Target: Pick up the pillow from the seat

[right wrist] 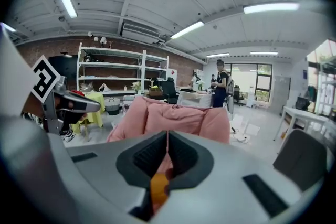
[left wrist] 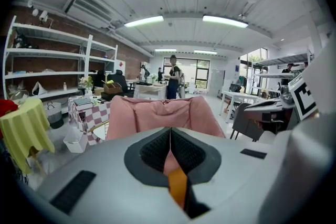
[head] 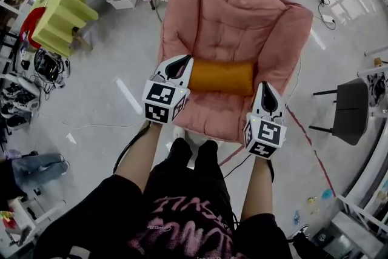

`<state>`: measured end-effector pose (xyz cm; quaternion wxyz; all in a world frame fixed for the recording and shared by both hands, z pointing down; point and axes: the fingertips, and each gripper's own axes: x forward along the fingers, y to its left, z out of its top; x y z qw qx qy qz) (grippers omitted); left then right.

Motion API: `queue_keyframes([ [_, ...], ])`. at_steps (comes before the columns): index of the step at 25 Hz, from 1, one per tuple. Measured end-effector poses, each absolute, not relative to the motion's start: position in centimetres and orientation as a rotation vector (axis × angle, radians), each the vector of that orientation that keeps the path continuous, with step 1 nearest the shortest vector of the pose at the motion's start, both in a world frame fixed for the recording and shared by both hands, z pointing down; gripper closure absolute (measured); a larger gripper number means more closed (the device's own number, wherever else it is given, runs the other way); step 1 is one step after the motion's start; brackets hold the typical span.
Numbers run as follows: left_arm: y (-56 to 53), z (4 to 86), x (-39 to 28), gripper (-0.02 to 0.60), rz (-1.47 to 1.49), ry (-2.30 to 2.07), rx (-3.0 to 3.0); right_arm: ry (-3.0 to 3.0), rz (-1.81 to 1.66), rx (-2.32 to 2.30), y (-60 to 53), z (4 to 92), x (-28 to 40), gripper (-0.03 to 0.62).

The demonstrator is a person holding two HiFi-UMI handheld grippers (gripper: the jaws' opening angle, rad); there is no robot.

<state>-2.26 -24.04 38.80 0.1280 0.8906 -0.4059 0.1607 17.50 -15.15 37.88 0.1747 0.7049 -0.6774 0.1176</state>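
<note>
Pillow point(head: 221, 77), orange and roll-shaped, lies crosswise on the seat point(head: 212, 113) of the pink armchair point(head: 236, 15), towards the front edge. Left gripper point(head: 187, 60) is just beside the pillow's left end and right gripper point(head: 263, 85) just beside its right end; the head view does not show whether either one touches it. Both pairs of jaws are pressed together with nothing between them, and in each gripper view the pillow shows only below the closed tips.

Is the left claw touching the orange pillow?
Cannot tell. In the head view the shut left claw overlaps the left end of the pillow, but no view shows contact or a gap.
</note>
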Motion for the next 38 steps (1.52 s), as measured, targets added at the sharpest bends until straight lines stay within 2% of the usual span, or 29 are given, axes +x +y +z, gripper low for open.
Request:
queue_keyframes([
  [19,-24.9,48.2,-1.1,0.569,0.581,-1.188,2.469,-1.899,0.466,1.95,-16.7,46.6,18.7,0.572],
  [38,-24.5,62.3,-0.6,0.569,0.677,-1.154,2.264,-1.835,0.687,1.821,-17.5,59.8,18.3,0.572],
])
